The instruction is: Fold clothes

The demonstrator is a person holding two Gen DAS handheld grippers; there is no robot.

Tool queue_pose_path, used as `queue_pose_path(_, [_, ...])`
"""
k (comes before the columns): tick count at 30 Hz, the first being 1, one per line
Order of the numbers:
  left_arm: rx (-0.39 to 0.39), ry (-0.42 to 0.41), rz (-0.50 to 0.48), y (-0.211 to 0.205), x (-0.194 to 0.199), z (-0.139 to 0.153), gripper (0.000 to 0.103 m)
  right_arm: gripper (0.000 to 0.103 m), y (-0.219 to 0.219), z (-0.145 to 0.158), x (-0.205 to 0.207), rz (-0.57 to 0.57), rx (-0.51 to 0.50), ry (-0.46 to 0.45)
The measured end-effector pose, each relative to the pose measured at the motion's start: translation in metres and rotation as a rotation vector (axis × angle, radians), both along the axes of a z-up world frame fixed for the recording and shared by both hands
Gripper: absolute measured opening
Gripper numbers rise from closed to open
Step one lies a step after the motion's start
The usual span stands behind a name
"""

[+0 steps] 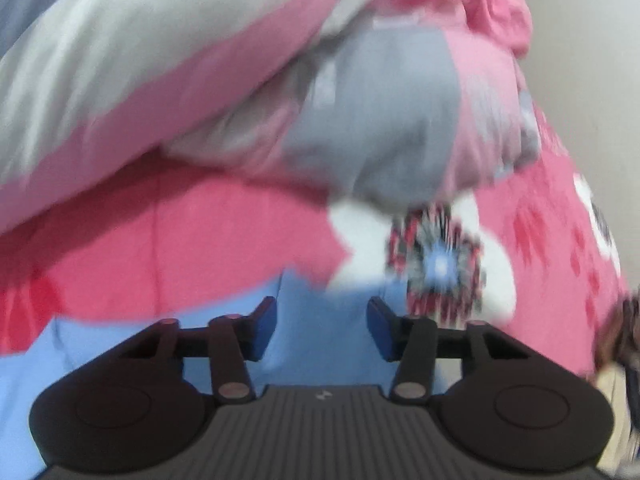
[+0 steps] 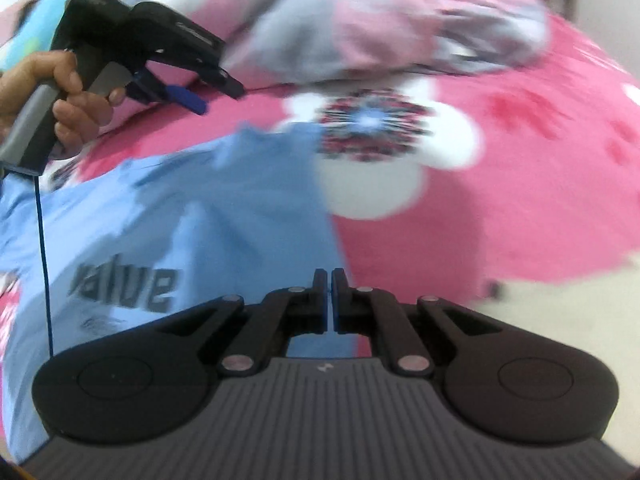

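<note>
A person is working a light-blue T-shirt (image 2: 224,200) across a bed dressed in a pink floral bedsheet (image 2: 520,184), w/ a pink-and-grey pillow (image 2: 360,32) bunched at the far side. The shirt is lying spread on the sheet, its "value" print (image 2: 124,284) facing up, nearest the right gripper (image 2: 330,300). That gripper's jaws are sitting clenched, pads all but touching; whether a thin edge of fabric is pinched betw. them can't be told through the blur. The left gripper (image 1: 322,328), seen also from the right wrist cam w/ a hand (image 2: 76,100) on its trigger, is hanging above the shirt w/ jaws released and nothing betw. them. Judging by the layout, the fold is barely begun. To do this step well: the left side is probably needing a fresh bite on a shirt edge opposite the right gripper, both edges lifting level and taut, so the cloth is folding flat rather than dragging the sheet up w/ it.
</note>
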State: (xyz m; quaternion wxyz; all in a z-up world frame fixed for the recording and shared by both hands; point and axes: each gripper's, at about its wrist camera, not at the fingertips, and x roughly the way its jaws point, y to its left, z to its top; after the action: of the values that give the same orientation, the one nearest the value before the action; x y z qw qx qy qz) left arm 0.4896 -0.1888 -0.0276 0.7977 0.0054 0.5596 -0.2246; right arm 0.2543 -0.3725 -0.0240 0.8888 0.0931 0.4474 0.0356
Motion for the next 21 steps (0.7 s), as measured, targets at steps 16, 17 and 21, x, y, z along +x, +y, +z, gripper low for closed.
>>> queue_pose_path(16, [0.175, 0.016, -0.117, 0.027, -0.049, -0.038, 0.04, 0.003, 0.052, -0.024, 0.034, 0.355, -0.009, 0.071])
queue_pose_path(17, [0.179, 0.017, -0.111, 0.031, -0.048, -0.038, 0.04, 0.003, 0.052, -0.021, 0.04, 0.338, -0.005, 0.052])
queue_pose_path(21, [0.19, 0.035, -0.078, 0.038, -0.045, -0.042, 0.04, 0.003, 0.061, -0.028, 0.062, 0.332, 0.012, 0.03])
